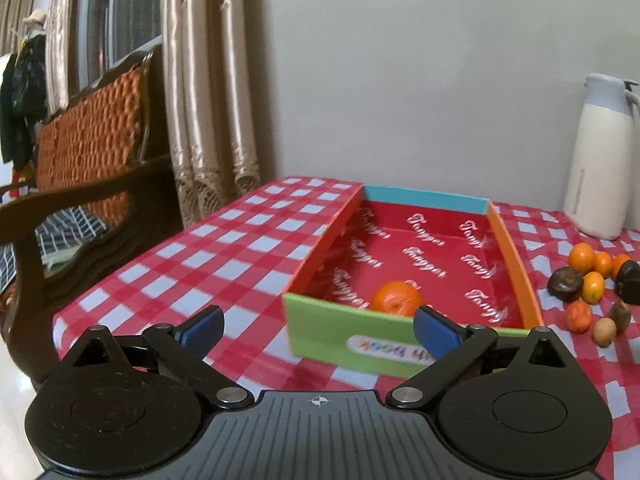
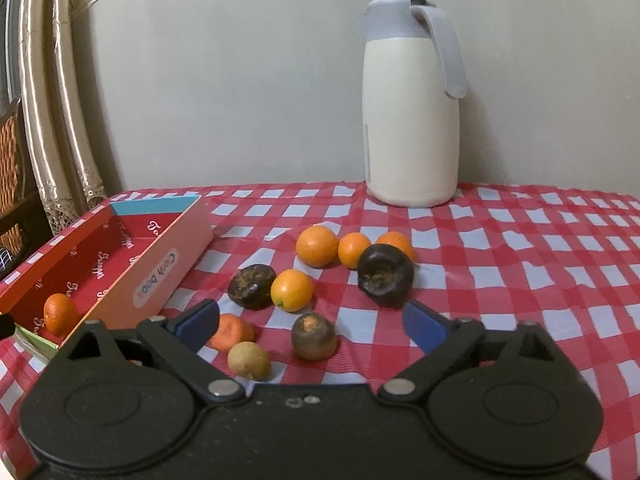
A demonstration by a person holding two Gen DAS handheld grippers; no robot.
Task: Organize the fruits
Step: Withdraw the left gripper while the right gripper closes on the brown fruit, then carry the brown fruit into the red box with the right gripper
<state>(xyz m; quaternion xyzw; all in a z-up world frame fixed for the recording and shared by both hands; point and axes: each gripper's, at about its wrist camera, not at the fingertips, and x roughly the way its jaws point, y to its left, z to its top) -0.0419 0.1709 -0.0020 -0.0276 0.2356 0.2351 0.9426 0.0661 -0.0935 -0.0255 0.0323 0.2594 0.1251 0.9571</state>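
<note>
1 orange (image 1: 396, 298) lies in the red box (image 1: 514, 258) beyond the left gripper's (image 1: 318, 330) spread, empty jaws.

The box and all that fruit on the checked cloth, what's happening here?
A person with a gripper in each hand is sorting fruit into the box. One orange already lies inside, near its green end. The left gripper is open and empty in front of that end. The right gripper is open over the loose pile, with a greyish-brown fruit between its fingers but not gripped. Other oranges and dark fruits wait beside a white jug.
</note>
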